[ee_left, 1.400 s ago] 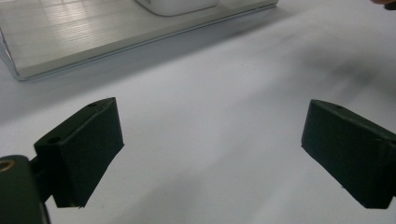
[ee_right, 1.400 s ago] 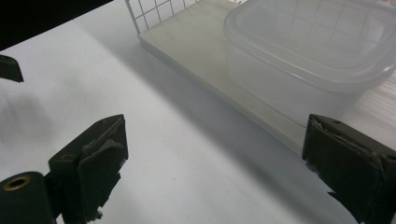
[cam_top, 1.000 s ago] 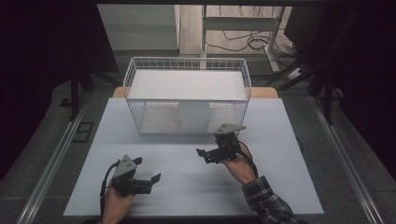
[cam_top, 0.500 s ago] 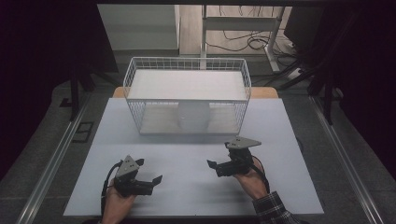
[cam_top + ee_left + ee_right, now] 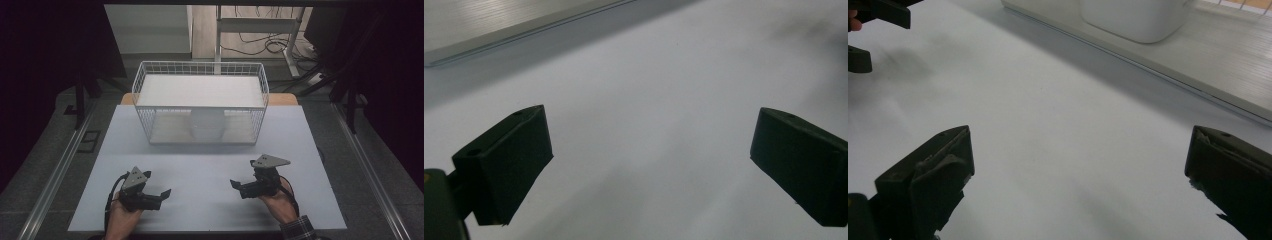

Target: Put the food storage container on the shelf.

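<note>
My left gripper (image 5: 164, 193) rests low over the white table (image 5: 200, 170) at the near left, held in a hand and pointing right. Its jaws stand wide apart with bare table between them (image 5: 649, 160). My right gripper (image 5: 234, 184) is at the near right, pointing left toward the other one. It is open too, with nothing between its jaws (image 5: 1078, 175). A white wire basket (image 5: 200, 106) stands at the back middle of the table. Inside it sits a white rounded container (image 5: 207, 125), whose lower part (image 5: 1138, 15) shows in the right gripper view.
The basket's pale ribbed floor (image 5: 1228, 65) runs across the top right of the right gripper view. A similar ribbed edge (image 5: 499, 25) crosses the top left of the left gripper view. Metal rails (image 5: 55, 175) flank the table, and cables (image 5: 260, 45) lie on the floor behind.
My right gripper has drawn back from near the basket's front toward the near edge of the table and slightly right. The left gripper has stayed in place.
</note>
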Available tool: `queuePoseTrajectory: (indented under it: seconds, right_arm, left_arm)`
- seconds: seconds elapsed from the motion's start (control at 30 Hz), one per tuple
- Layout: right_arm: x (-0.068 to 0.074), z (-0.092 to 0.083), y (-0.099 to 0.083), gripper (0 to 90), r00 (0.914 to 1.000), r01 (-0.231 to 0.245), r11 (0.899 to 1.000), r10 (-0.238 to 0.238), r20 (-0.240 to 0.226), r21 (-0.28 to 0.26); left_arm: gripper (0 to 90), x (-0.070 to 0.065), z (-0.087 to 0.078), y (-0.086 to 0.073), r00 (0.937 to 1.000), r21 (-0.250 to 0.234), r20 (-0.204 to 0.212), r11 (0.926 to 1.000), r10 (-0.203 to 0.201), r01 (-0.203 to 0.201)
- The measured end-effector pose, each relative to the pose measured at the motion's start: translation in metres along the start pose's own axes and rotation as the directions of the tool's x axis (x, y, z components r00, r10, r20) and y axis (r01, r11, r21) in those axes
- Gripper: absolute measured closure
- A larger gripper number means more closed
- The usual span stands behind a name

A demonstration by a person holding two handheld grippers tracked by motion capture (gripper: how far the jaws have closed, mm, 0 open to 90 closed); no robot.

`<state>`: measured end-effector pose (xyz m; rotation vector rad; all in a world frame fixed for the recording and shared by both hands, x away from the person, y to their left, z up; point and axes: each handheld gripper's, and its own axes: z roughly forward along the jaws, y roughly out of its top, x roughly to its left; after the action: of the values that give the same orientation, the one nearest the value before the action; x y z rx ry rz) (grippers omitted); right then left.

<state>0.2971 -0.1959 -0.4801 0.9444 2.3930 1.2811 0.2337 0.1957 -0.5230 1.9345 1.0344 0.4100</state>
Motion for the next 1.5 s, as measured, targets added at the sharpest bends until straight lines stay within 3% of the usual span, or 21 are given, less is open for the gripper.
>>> queuePoseTrajectory:
  seconds: [0.27,0.6,0.93,1.23,1.5]
  right_arm:
    - [-0.001,-0.014,-0.009,0.0,0.9996,0.000,1.000,0.000,0.027,0.007]
    - [-0.008,-0.035,-0.024,0.0,0.9965,-0.022,1.000,0.021,0.082,0.008]
    - [-0.016,-0.058,-0.039,0.0,0.9874,-0.046,0.999,0.047,0.151,-0.010]
    - [-0.023,-0.073,-0.059,0.0,0.9722,-0.099,0.995,0.099,0.212,-0.008]
    - [-0.025,-0.074,-0.076,0.0,0.9676,-0.110,0.993,0.096,0.234,0.046]
  left_arm:
    - [2.5,-0.001,-0.007,-0.003,0.9998,0.001,-0.019,1.0000,0.006,-0.006]
    - [1.1,0.004,-0.021,-0.013,0.9988,-0.020,-0.046,0.9997,-0.014,0.013]
    - [1.0,0.010,-0.039,-0.024,0.9958,-0.041,-0.084,0.9986,-0.036,0.033]
    - [0.6,0.015,-0.049,-0.037,0.9924,-0.038,-0.105,0.9975,-0.064,0.060]
    - [0.1,0.019,-0.053,-0.042,0.9894,-0.051,-0.107,0.9943,-0.099,0.094]
